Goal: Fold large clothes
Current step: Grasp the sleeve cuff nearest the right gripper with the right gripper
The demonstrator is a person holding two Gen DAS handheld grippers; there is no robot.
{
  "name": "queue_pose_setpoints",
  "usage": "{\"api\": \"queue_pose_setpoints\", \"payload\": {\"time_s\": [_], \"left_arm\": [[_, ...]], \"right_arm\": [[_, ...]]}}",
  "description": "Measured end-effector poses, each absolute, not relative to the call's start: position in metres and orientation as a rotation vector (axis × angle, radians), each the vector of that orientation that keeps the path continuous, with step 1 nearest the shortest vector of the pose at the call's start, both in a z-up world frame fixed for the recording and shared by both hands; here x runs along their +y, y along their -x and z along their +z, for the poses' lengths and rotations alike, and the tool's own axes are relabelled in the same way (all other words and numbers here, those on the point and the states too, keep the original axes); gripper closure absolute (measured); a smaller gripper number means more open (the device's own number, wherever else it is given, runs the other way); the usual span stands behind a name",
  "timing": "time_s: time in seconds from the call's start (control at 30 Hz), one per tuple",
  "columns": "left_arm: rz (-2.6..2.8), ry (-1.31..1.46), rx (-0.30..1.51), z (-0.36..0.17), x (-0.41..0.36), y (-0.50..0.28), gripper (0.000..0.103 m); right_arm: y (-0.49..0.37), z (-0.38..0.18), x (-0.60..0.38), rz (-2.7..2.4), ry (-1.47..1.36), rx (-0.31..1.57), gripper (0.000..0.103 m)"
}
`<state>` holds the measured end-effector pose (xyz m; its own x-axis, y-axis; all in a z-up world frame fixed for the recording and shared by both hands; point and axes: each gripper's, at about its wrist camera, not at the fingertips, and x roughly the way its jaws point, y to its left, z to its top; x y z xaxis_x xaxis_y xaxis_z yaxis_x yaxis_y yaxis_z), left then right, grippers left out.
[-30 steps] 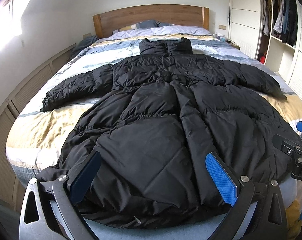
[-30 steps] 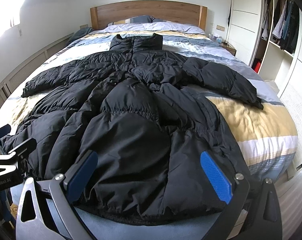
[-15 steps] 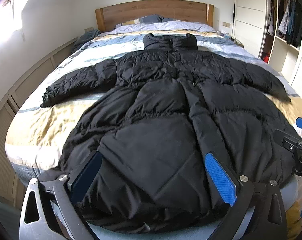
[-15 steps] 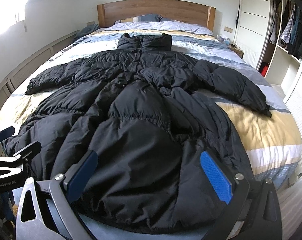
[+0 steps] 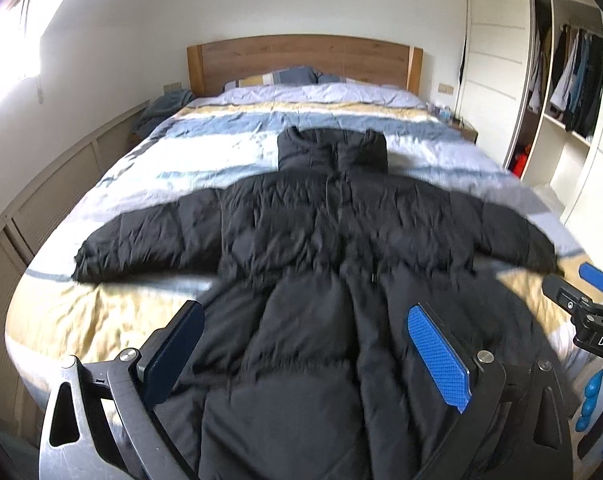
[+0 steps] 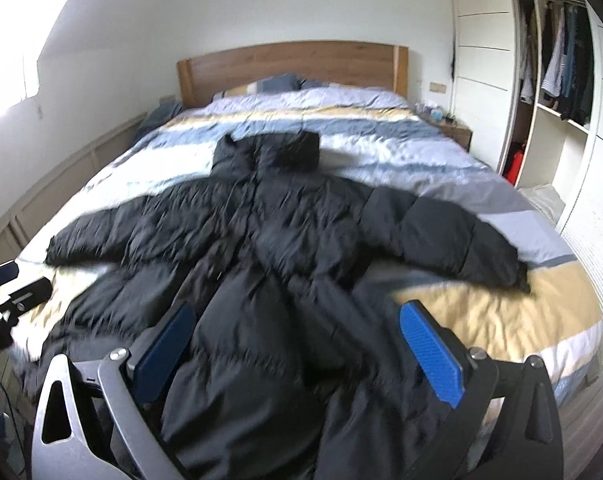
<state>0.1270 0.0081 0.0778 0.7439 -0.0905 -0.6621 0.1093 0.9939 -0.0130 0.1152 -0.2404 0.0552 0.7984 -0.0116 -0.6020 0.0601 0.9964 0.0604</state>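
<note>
Left gripper (image 5: 301, 354) and right gripper (image 6: 297, 350) are seen spread wide over the hem, nothing grasped. Black coat (image 5: 325, 280) is laid flat, front up, on the striped bed (image 5: 101, 320), collar toward the headboard (image 5: 301, 60), both sleeves out sideways. No fold is judged made yet: sleeves and body are all left to do.

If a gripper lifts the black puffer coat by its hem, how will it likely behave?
The black puffer coat looks thickly quilted, so it is probably floppy yet springy and may puff back after folding. Its shell has a slight sheen, so it could slip on the striped duvet. Both sleeves lie spread and would likely trail.
</note>
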Motion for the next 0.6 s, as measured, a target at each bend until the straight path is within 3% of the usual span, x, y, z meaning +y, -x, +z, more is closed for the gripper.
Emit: {"api": "queue_pose_setpoints", "payload": {"time_s": [0.27,0.6], "left_arm": [[-0.058,0.012,0.688,0.100,0.020,-0.183,0.002],[-0.005,0.026,0.785,0.058,0.036,-0.217,0.002]], "right_arm": [[-0.162,0.050,-0.310,-0.156,-0.228,0.638,0.000],[-0.203,-0.034,-0.397,-0.302,-0.419,0.744,0.000]]}}
